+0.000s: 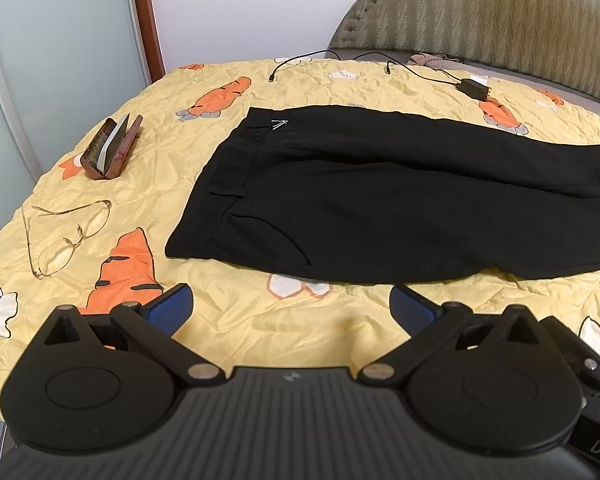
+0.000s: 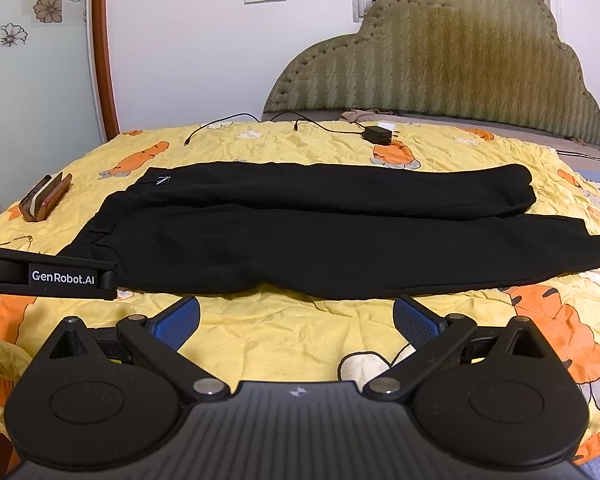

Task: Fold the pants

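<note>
Black pants [image 1: 380,192] [image 2: 300,232] lie flat across the yellow carrot-print bedspread [image 1: 260,320] [image 2: 292,332], waistband to the left and both legs stretched to the right, side by side. My left gripper [image 1: 292,306] hovers open just short of the near hem by the waistband, nothing between its blue pads [image 1: 172,306]. In the right wrist view my right gripper [image 2: 298,318] also stands open in front of the nearer leg. The left gripper's black body [image 2: 48,276] shows at the left of that view, over the waistband corner.
An open brown glasses case [image 1: 112,148] [image 2: 46,198] and a pair of glasses [image 1: 66,236] lie left of the pants. A black charger with cables [image 1: 474,88] [image 2: 378,134] rests at the far side. The padded headboard [image 2: 440,56] rises behind.
</note>
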A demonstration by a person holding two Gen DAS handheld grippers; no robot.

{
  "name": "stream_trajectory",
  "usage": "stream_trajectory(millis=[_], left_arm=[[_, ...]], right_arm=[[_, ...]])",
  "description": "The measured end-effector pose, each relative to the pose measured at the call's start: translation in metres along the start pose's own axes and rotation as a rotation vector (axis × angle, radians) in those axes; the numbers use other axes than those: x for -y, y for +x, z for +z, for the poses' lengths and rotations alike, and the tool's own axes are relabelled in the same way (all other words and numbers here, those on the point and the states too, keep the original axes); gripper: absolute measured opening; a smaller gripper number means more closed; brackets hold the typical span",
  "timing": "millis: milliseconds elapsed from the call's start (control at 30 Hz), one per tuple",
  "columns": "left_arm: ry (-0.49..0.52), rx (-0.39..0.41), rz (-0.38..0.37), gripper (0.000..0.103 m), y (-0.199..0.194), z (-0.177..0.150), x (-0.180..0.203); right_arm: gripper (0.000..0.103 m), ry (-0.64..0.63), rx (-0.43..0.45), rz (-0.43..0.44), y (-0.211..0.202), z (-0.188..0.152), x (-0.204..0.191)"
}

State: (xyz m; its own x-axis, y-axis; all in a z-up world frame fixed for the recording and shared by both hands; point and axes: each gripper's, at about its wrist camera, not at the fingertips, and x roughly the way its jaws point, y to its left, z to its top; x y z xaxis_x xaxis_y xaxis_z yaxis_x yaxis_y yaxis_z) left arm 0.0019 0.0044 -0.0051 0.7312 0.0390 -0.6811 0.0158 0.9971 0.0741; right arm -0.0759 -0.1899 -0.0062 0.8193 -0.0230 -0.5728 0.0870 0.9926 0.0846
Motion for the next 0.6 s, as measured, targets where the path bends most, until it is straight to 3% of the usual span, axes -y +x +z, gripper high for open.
stream_trajectory(millis=[600], left_arm=[[0.005, -0.001, 0.009, 0.103, 0.0004, -0.0006, 0.0015]], right_arm=[[0.103, -0.015, 0.003, 0.006, 0.0007, 0.0007, -0.0010]])
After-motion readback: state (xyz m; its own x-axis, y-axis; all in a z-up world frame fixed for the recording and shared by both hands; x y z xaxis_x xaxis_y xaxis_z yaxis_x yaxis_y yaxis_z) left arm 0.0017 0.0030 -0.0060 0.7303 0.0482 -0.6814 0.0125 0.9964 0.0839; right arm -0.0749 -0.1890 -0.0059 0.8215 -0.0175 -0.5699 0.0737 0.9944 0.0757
